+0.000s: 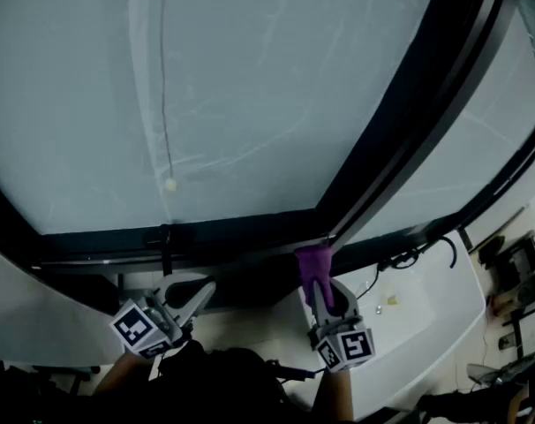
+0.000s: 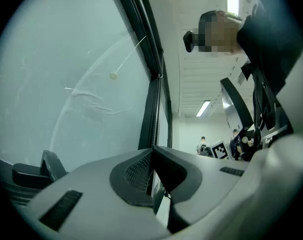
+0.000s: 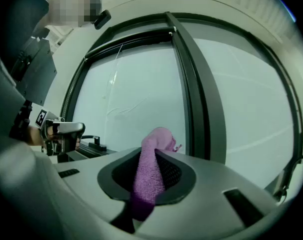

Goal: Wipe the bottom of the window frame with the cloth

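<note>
Right tool (image 1: 320,283) pinches a purple cloth (image 1: 313,263). The free end pokes up to the bottom rail (image 1: 241,234) of the window frame, where the upright bar (image 1: 409,140) meets that rail; I cannot confirm contact. Left tool (image 1: 190,297), jaws pressed together on nothing, sits just below the rail, further left. Only a narrow strip is gripped, so a hard drag could pull it free, I'd judge. A latch (image 1: 166,237) on the rail may snag it leftward, and a cable (image 1: 418,254) crowds the rail's right stretch.

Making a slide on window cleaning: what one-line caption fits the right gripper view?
A purple cloth clamped in the right tongs, pointed at the dark window frame.
</note>
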The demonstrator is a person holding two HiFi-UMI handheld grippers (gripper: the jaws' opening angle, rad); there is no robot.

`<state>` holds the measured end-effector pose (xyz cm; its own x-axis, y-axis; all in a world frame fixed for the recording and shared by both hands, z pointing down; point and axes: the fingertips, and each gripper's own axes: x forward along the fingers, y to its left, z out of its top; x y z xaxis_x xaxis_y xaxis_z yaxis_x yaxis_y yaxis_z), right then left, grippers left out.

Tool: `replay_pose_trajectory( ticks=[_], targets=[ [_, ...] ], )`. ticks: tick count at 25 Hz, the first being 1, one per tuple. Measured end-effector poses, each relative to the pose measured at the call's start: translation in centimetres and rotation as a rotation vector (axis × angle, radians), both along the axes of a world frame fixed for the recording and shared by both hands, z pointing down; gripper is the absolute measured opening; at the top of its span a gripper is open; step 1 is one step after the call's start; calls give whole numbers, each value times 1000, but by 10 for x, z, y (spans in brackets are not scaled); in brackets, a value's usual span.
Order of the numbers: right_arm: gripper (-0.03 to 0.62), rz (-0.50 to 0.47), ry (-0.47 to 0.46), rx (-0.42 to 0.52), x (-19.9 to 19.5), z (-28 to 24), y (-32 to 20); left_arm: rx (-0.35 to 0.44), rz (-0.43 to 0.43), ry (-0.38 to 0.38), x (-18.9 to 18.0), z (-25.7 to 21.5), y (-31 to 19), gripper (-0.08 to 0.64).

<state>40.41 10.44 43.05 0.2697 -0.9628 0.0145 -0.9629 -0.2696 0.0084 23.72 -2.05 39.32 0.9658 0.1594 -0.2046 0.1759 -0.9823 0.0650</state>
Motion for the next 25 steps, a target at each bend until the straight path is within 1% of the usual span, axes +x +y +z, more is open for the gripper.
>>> replay_pose_trajectory(
  ticks=[3, 6, 9, 12, 14, 16, 18, 20, 22, 25],
  targets=[
    [66, -24, 33, -24, 17, -5, -12, 1, -26, -3, 6, 1, 3, 2],
    [66, 2, 68, -68, 38, -7, -31, -8, -62, 1, 8, 2, 0, 2],
    [66, 46, 58, -102, 59, -7, -50, -43, -93, -24, 7, 5, -1, 2],
    [66, 92, 26, -111, 82, -1, -63, -48, -131, -26, 5, 5, -1, 2],
    [66, 156, -17, -131, 102, 10, -70, -42, -155, -31, 3, 4, -1, 2],
    [66, 263, -63, -163, 125, 27, -71, -40, -181, -37, 0, 4, -3, 3],
    [66, 364, -70, -201, 139, 40, -69, -48, -211, -40, -5, 5, -4, 2],
    [66, 414, -32, -230, 142, 44, -72, -56, -241, -45, -9, 6, -6, 2],
    [66, 440, 37, -266, 143, 45, -79, -58, -273, -52, -14, 9, -7, 2],
    [64, 410, 122, -319, 140, 45, -90, -60, -334, -62, -25, 13, -5, 2]
  ],
)
